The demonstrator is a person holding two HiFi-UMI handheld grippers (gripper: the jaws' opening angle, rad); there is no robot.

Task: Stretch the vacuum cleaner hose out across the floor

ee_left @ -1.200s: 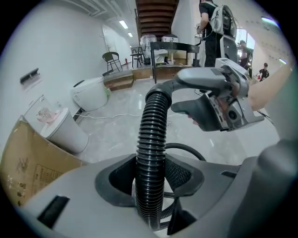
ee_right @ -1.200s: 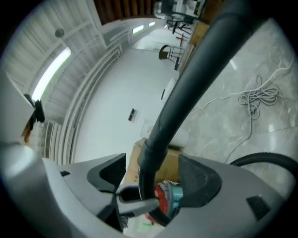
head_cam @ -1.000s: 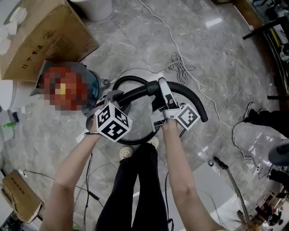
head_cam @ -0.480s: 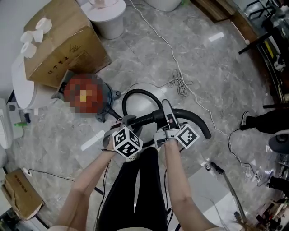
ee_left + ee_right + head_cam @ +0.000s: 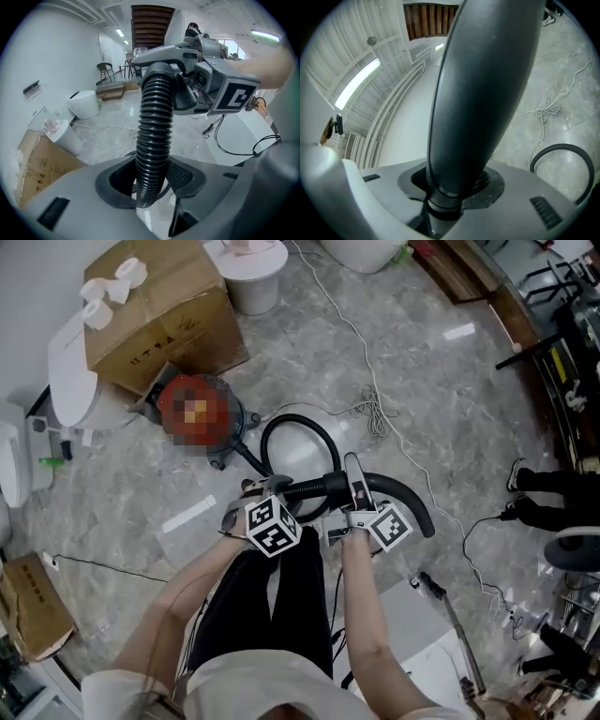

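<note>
- The hose (image 5: 305,489) leaves the vacuum cleaner body (image 5: 232,427), lies in one loop on the floor just beside it, then rises off the floor to the person's side of the body.
- The left tongs (image 5: 150,187) are clamped on the ribbed hose, nearer the body.
- The right tongs (image 5: 450,187) grip the curved handle (image 5: 483,93) at the hose's far end from the body; their jaws have just been closing on it.
- The ribbed length looks light and floppy. It will probably sag and spring back into a coil.
- The ribs give purchase, while the smooth, stiff handle could twist or slip.
- The handle is the better hold for pulling away from the body, which may roll after it.
</note>
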